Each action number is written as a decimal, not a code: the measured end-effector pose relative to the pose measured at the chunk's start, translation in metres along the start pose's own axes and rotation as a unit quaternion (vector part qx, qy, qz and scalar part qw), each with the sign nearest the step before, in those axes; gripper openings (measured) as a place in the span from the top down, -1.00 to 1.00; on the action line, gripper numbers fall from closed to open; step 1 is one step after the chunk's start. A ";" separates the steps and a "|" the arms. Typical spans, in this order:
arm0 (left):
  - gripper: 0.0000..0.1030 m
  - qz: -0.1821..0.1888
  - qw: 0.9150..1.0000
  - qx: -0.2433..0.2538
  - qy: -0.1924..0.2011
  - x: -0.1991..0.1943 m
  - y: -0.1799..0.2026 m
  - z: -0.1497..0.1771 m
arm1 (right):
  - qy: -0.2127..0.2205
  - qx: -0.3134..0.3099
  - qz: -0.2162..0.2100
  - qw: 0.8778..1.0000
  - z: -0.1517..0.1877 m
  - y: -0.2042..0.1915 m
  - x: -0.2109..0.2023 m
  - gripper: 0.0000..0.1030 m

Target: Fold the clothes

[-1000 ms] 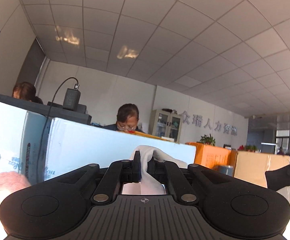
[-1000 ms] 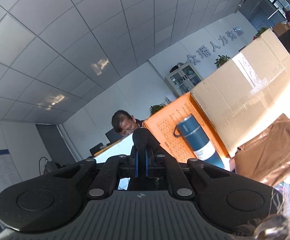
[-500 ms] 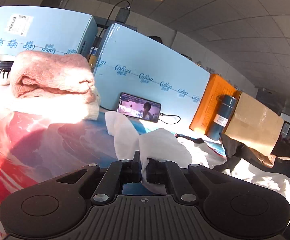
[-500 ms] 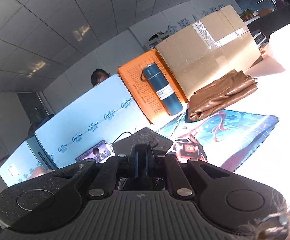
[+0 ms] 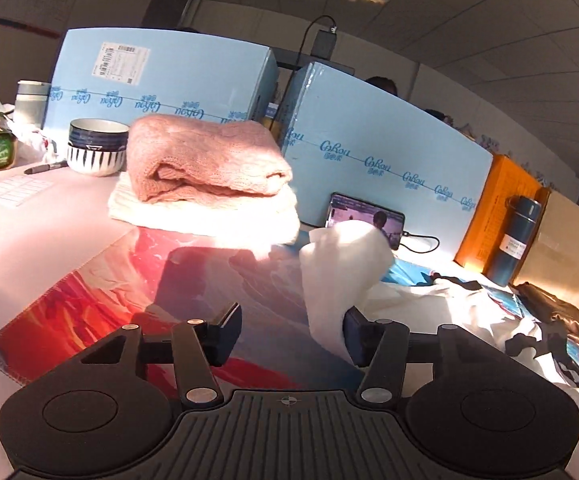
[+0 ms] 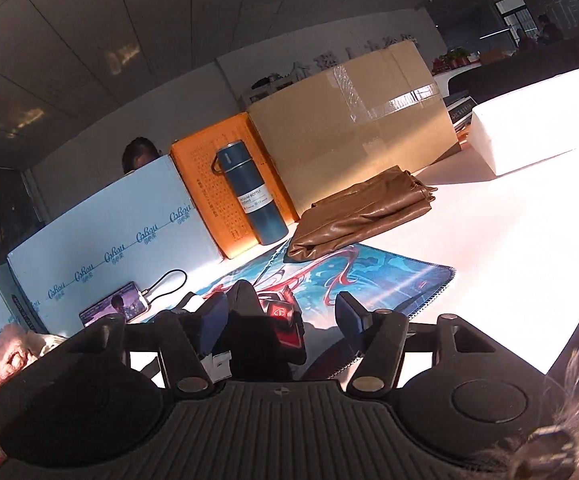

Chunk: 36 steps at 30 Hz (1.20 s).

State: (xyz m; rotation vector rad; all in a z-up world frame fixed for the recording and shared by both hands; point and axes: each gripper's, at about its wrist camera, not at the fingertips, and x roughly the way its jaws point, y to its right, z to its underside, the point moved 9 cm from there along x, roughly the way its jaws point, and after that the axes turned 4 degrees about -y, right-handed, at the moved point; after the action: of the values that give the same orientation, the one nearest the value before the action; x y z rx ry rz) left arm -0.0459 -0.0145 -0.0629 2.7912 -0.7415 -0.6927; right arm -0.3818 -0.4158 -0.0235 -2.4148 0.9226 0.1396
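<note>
Two grippers, jaws opening: left gripper parted beside a raised fold of white garment, pads off the cloth; right gripper parted around dark fabric, unpressed. Beneath, printed mat. Beyond, folded pink sweater on cream knit; farther, blue boxes, blue bottle.

The pink sweater looks fuzzy, coarse-knit wool — the cream one beneath softer. The brown garment shines like leather; the bottle is matt metal — the cardboard box dull.
</note>
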 end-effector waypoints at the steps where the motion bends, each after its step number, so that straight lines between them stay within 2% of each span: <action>1: -0.10 -0.025 1.000 -0.005 0.006 -0.002 -0.008 -0.003 | 0.002 -0.003 0.001 1.000 -0.004 0.001 0.003 -0.23; 2: -0.15 -0.044 0.999 -0.011 0.015 -0.003 -0.014 -0.007 | 0.002 -0.007 0.003 1.000 -0.008 0.000 0.007 -0.25; 4: -0.39 -0.076 0.996 -0.022 0.036 -0.007 -0.027 -0.016 | 0.000 -0.016 0.004 1.000 -0.016 -0.003 0.018 -0.29; 5: -0.41 -0.081 0.996 -0.021 0.044 -0.008 -0.029 -0.023 | -0.003 -0.020 0.004 1.000 -0.020 -0.005 0.025 -0.33; 7: -0.44 -0.065 0.996 -0.004 0.055 -0.004 -0.024 -0.040 | -0.012 -0.028 0.001 1.000 -0.030 -0.012 0.042 -0.35; 10: -0.51 -0.017 0.998 0.020 0.057 0.011 -0.007 -0.070 | -0.041 -0.039 -0.024 0.998 -0.046 -0.034 0.076 -0.38; 13: -0.62 0.057 0.997 0.044 0.023 0.041 0.020 -0.097 | -0.073 -0.041 -0.057 0.995 -0.057 -0.062 0.112 -0.42; 15: -0.67 0.100 0.993 0.064 -0.022 0.072 0.039 -0.107 | -0.097 -0.038 -0.080 0.991 -0.061 -0.080 0.136 -0.44; 16: -0.68 0.108 0.991 0.070 -0.047 0.090 0.045 -0.108 | -0.115 -0.035 -0.090 0.989 -0.061 -0.090 0.151 -0.45; 18: -0.68 0.108 0.988 0.063 -0.095 0.125 0.050 -0.106 | -0.154 -0.033 -0.108 0.982 -0.057 -0.110 0.181 -0.48; 21: -0.68 0.096 0.982 0.009 -0.162 0.177 0.048 -0.095 | -0.210 -0.046 -0.099 0.972 -0.038 -0.130 0.225 -0.48; 23: -0.68 0.110 0.973 -0.043 -0.200 0.197 0.049 -0.085 | -0.247 -0.059 -0.085 0.964 -0.022 -0.139 0.255 -0.48; 24: -0.68 0.120 0.967 -0.052 -0.217 0.204 0.052 -0.080 | -0.264 -0.065 -0.078 0.959 -0.014 -0.144 0.269 -0.48; 27: -0.68 0.107 0.966 -0.050 -0.230 0.220 0.054 -0.069 | -0.285 -0.082 -0.057 0.953 0.003 -0.151 0.304 -0.48; 30: -0.69 0.115 0.964 -0.052 -0.235 0.234 0.059 -0.066 | -0.300 -0.101 -0.033 0.948 0.018 -0.157 0.336 -0.48; 31: -0.69 0.118 0.964 -0.051 -0.233 0.236 0.060 -0.067 | -0.311 -0.109 -0.029 0.944 0.025 -0.158 0.342 -0.43; 33: -0.68 0.122 0.964 -0.045 -0.233 0.238 0.063 -0.068 | -0.330 -0.126 -0.021 0.935 0.038 -0.160 0.354 -0.22; 34: -0.68 0.125 0.964 -0.042 -0.233 0.240 0.065 -0.068 | -0.324 -0.143 -0.022 0.935 0.042 -0.163 0.355 -0.05; 35: -0.67 0.126 0.964 -0.034 -0.232 0.240 0.067 -0.068 | -0.319 -0.161 -0.023 0.934 0.046 -0.167 0.355 0.20; 36: -0.66 0.126 0.964 -0.024 -0.232 0.241 0.068 -0.067 | -0.318 -0.187 -0.026 0.929 0.051 -0.170 0.353 0.38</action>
State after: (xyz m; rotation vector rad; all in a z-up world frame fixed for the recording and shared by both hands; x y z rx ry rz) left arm 0.1422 -0.1918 -0.0795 2.4445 -1.1157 -1.3088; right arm 0.0007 -0.4910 -0.0883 -2.4570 0.5555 1.0952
